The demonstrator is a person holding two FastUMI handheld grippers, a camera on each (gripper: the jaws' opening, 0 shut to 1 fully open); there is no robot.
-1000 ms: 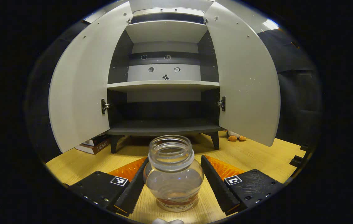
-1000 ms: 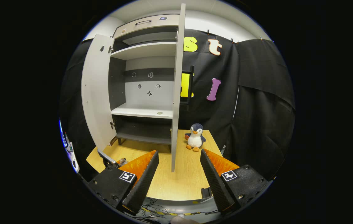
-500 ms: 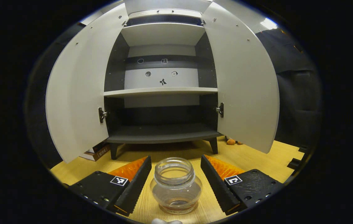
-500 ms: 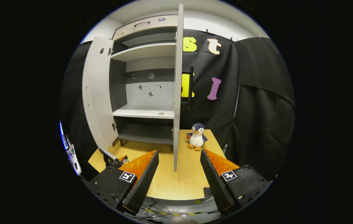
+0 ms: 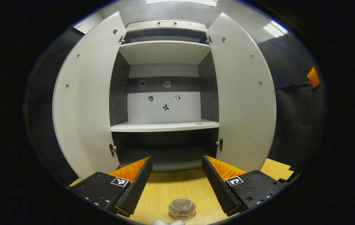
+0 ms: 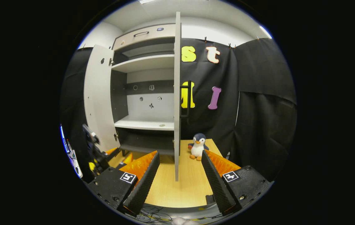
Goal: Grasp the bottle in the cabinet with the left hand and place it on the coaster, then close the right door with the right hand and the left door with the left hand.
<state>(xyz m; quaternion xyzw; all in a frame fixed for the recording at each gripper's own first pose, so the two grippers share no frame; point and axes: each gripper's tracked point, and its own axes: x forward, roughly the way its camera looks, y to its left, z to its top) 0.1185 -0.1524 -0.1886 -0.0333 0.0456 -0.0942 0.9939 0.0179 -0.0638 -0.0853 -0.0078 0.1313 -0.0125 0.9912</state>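
The bottle (image 5: 182, 208), a squat clear glass jar with no lid, stands upright on the pale wooden table (image 5: 171, 193), low between the left gripper (image 5: 176, 175) fingers and free of both; whether a coaster sits beneath, I can't tell. Those fingers spread wide, holding nothing. Beyond, the grey cabinet (image 5: 165, 125) gapes. The right gripper (image 6: 177, 170), equally wide and empty, frames the right door (image 6: 176, 103) edge-on, well placed to push it.

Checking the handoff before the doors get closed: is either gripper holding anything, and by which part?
Nothing is held. The left gripper is open above the glass jar; the right gripper is open too.
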